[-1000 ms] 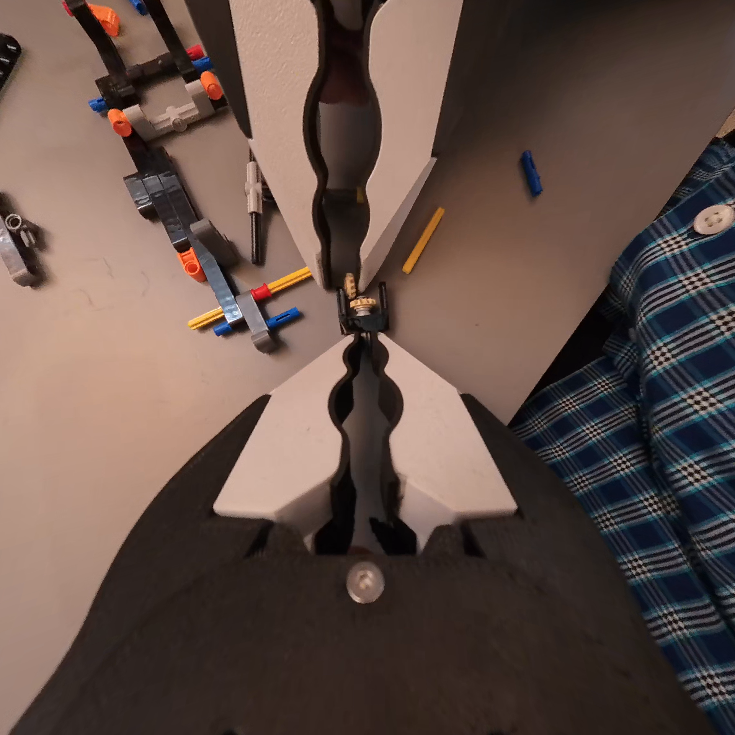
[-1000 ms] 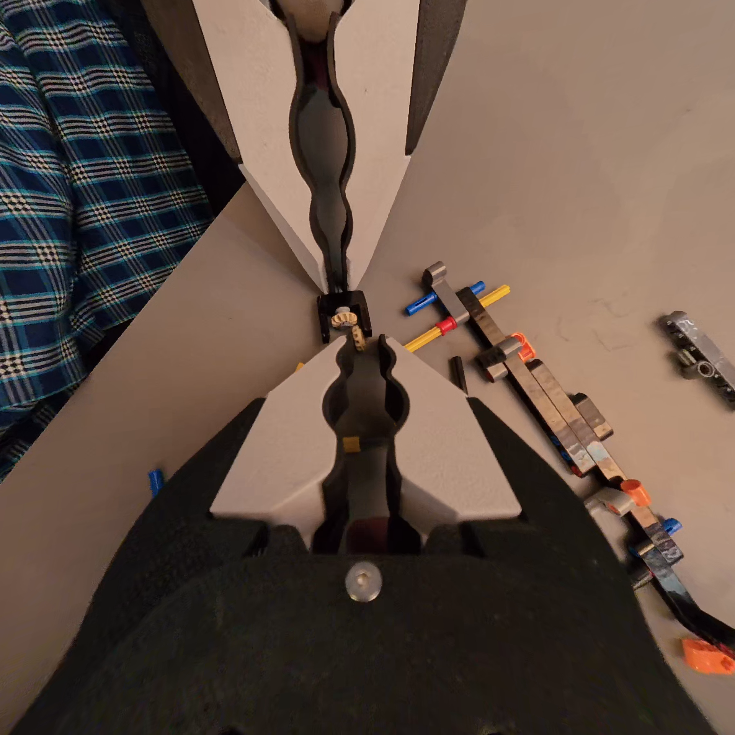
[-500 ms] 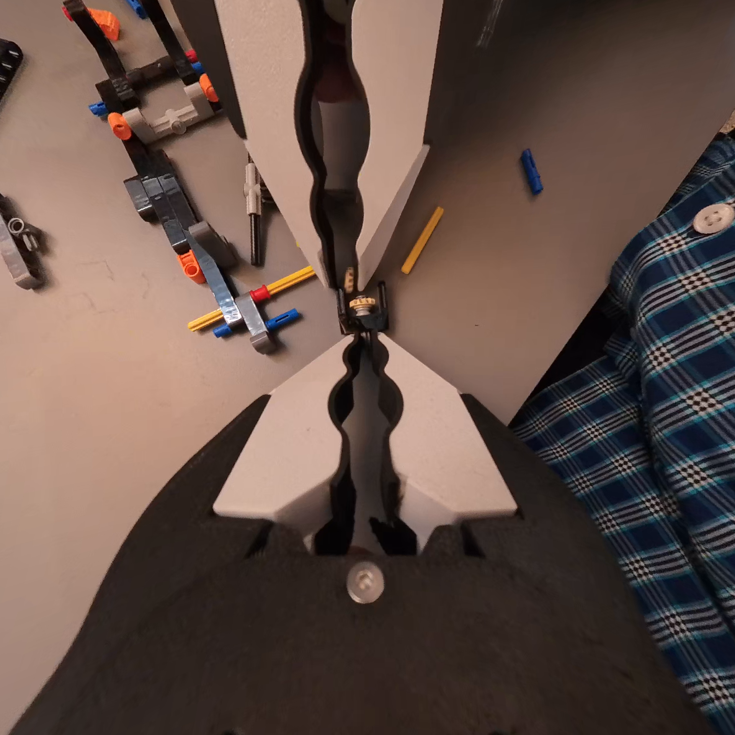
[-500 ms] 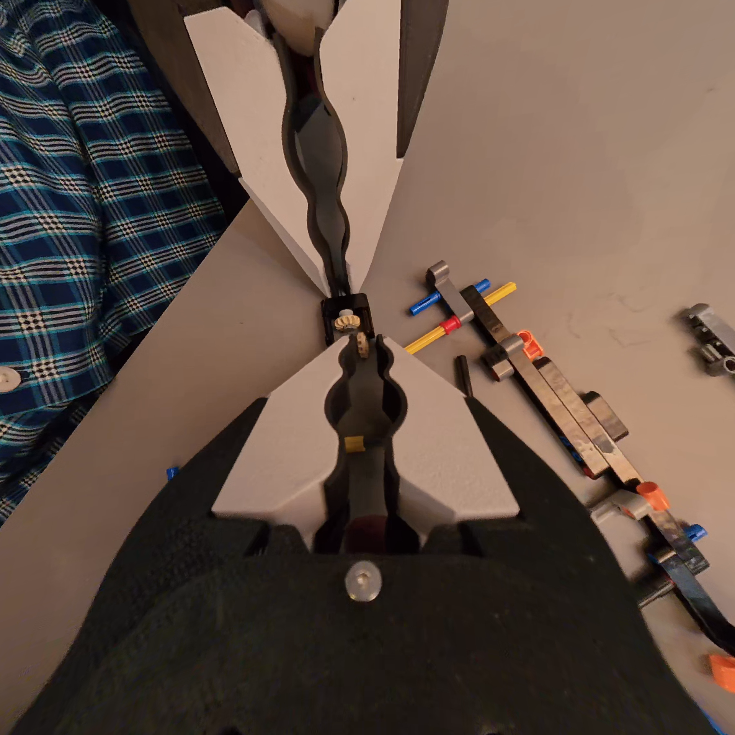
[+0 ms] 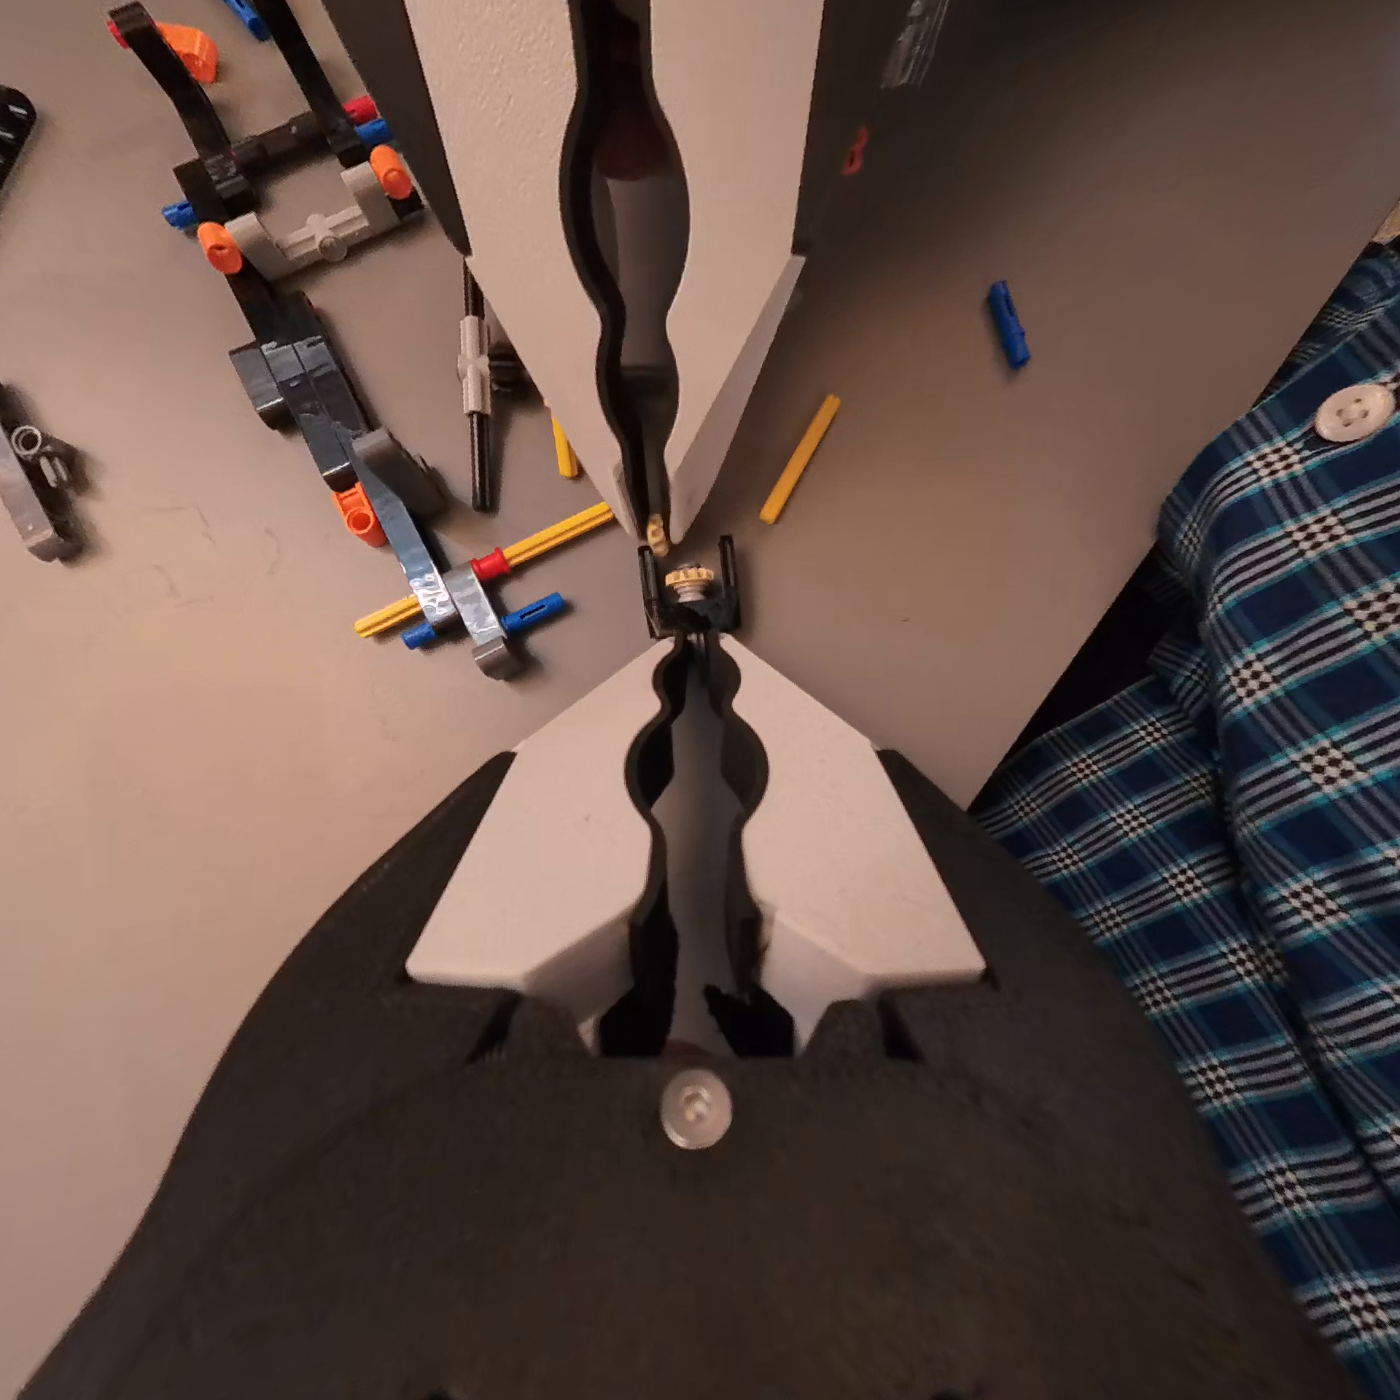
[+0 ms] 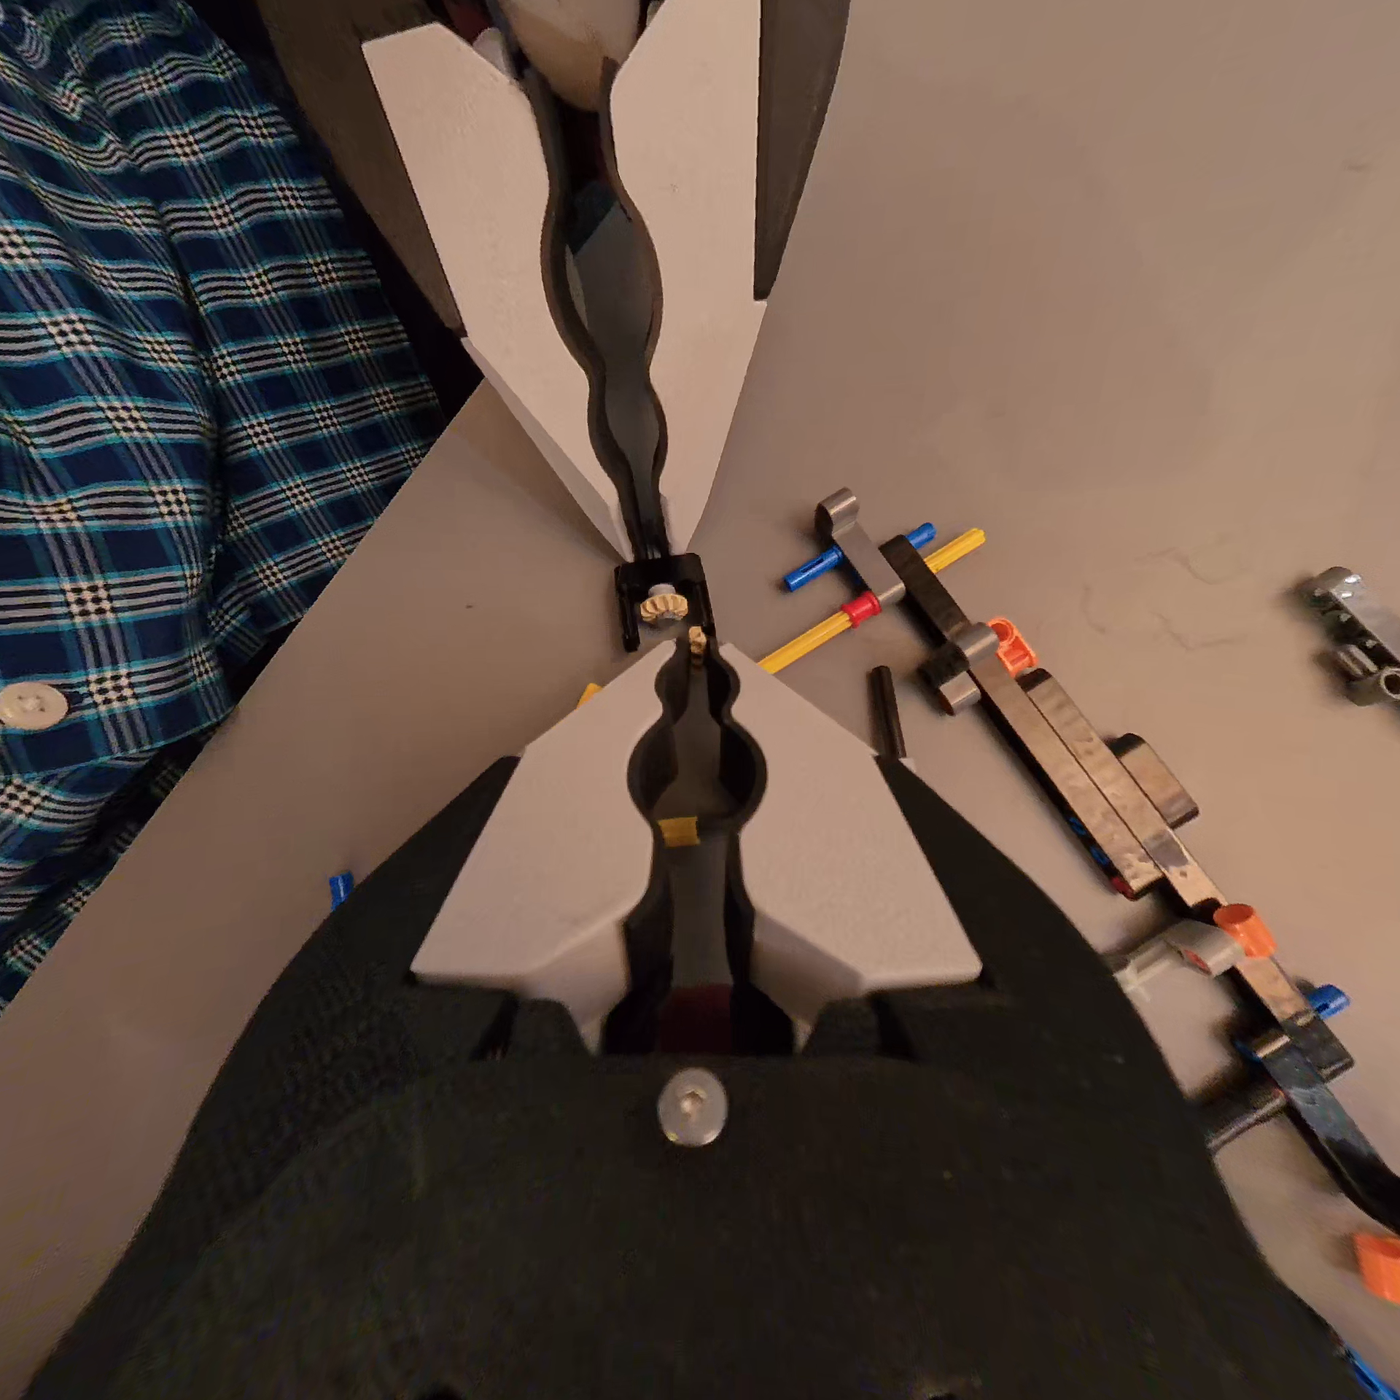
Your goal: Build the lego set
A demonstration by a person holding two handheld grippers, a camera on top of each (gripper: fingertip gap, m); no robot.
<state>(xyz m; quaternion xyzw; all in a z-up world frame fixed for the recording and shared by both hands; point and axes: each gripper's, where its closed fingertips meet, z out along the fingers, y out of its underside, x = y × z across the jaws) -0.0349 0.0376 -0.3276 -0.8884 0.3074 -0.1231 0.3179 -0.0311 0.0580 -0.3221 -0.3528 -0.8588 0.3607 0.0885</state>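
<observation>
My left gripper (image 5: 693, 642) is shut on the base of a small black U-shaped frame (image 5: 712, 615) that carries a tan bevel gear (image 5: 684, 585) on a grey pin. It holds the frame above the table. My right gripper (image 6: 697, 653) is shut on a second, smaller tan gear (image 6: 698, 638). The two grippers meet tip to tip. The small gear sits just outside the open end of the frame (image 6: 627, 598), by one of its arms, close to the mounted gear (image 6: 662, 606). In the left wrist view the right gripper (image 5: 656, 524) comes in from the top with the small gear (image 5: 657, 534).
A long, partly built black and grey assembly (image 5: 303, 379) with orange and blue pins lies on the table, also in the right wrist view (image 6: 1060, 727). Loose yellow axle (image 5: 799, 458), blue pin (image 5: 1007, 324), black axle (image 6: 885, 708) and grey piece (image 6: 1356, 636) lie around. A person's plaid shirt (image 5: 1250, 682) is at the table edge.
The grippers have shifted slightly against each other. The small gear has slid from the frame's mouth to just outside one arm. Both grips are unchanged.
</observation>
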